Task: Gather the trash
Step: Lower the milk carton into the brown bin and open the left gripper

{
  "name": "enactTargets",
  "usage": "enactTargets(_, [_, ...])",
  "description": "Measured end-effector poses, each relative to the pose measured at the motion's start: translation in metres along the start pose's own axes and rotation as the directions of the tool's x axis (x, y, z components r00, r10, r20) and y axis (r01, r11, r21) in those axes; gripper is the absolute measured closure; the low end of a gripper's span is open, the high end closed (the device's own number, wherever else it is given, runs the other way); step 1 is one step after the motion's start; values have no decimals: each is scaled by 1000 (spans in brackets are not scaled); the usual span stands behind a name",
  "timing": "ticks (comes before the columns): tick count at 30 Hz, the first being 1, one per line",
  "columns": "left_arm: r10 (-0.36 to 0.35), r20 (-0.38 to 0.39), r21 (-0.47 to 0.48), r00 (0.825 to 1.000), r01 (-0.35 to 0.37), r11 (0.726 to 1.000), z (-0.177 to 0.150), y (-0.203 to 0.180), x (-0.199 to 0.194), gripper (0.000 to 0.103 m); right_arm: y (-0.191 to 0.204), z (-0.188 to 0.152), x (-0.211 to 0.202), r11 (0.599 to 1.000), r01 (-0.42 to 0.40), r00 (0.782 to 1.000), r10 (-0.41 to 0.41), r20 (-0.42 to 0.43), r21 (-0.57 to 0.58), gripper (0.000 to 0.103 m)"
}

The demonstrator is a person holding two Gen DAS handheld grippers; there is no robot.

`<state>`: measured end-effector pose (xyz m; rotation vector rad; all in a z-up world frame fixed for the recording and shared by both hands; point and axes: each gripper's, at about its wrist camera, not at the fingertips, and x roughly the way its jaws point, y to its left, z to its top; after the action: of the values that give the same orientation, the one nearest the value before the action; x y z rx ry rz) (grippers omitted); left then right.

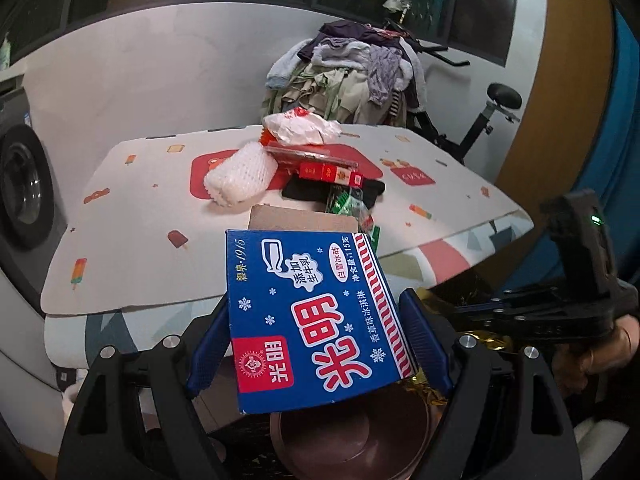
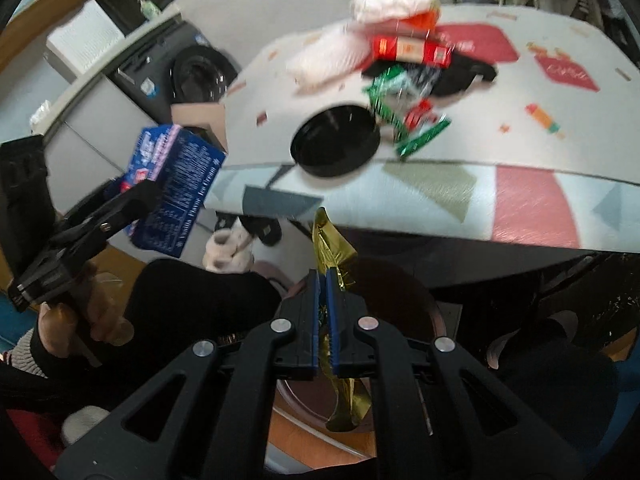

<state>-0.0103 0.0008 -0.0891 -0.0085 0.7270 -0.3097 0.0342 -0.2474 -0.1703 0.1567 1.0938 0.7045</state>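
Observation:
My left gripper (image 1: 320,340) is shut on a blue ice cream box (image 1: 312,312) with red and white print, held off the table's front edge above a brown round bin (image 1: 352,440). The box also shows in the right wrist view (image 2: 176,184). My right gripper (image 2: 323,280) is shut on a gold foil wrapper (image 2: 332,248), held below the table edge over the same bin (image 2: 400,292). On the table (image 1: 132,216) lie a white foam net (image 1: 240,176), a red carton (image 1: 330,174), a green wrapper (image 2: 404,96), a black lid (image 2: 336,140) and a crumpled white bag (image 1: 304,126).
A washing machine (image 1: 24,188) stands at the left. A pile of clothes (image 1: 348,76) sits on an exercise bike (image 1: 480,120) behind the table. Slippers (image 2: 232,248) lie on the floor under the table edge. A cardboard box (image 1: 300,218) is behind the blue box.

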Motion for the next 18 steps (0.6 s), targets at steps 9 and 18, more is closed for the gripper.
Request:
enactTargets(9, [-40, -1, 37, 999, 40, 999, -23, 8, 15, 24, -4, 6, 9, 972, 174, 981, -158, 109, -157, 25])
enactTargets(18, [-64, -64, 108, 996, 71, 992, -53, -7, 39, 24, -3, -10, 17, 912, 314, 936, -251, 246, -266, 6])
